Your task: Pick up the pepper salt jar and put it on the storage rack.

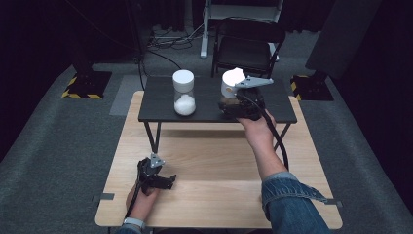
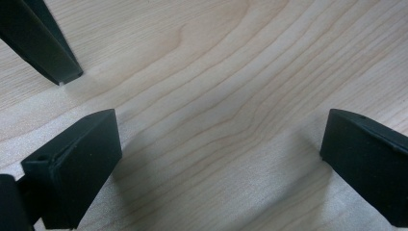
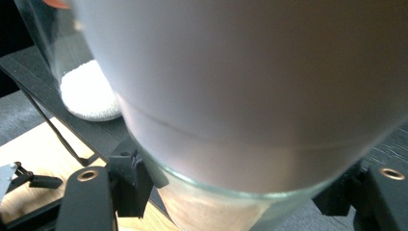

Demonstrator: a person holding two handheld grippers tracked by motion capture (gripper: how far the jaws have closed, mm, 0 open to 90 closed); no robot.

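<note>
Wood grain of the light tabletop [image 1: 214, 161] runs across the near part of the high view, and at its left the person's left hand [image 1: 141, 197] rests near the front edge with the left gripper [image 1: 163, 181] lying low on the surface. In the left gripper view its two black jaws stand spread wide over bare wood with nothing between them, and a black leg [image 2: 45, 41] of the small stand comes down at the upper left.

Farther back sits a small black raised table [image 1: 160, 109] on thin legs, standing on the wooden top. On its left half stands an upright clear glass jar [image 1: 184, 92] with a white lid, holding a heap of white grains [image 1: 185, 105] at the bottom.

To the right of it, well apart, is a second glass jar [image 1: 230, 90] with a white lid [image 1: 233, 77], tilted and just above or at the black surface; which of the two I cannot tell. The right gripper [image 1: 233, 108] pinches this jar low on its glass body, its jaws pressed in from both sides. The right gripper view shows the glass wall [image 3: 231, 197] close up between the black jaws, with the white lid [image 3: 250, 72] looming above, and the grain-filled jar [image 3: 86, 94] beyond at upper left. The right hand [image 1: 258, 131] and denim sleeve [image 1: 292, 200] reach in from the lower right.
</note>
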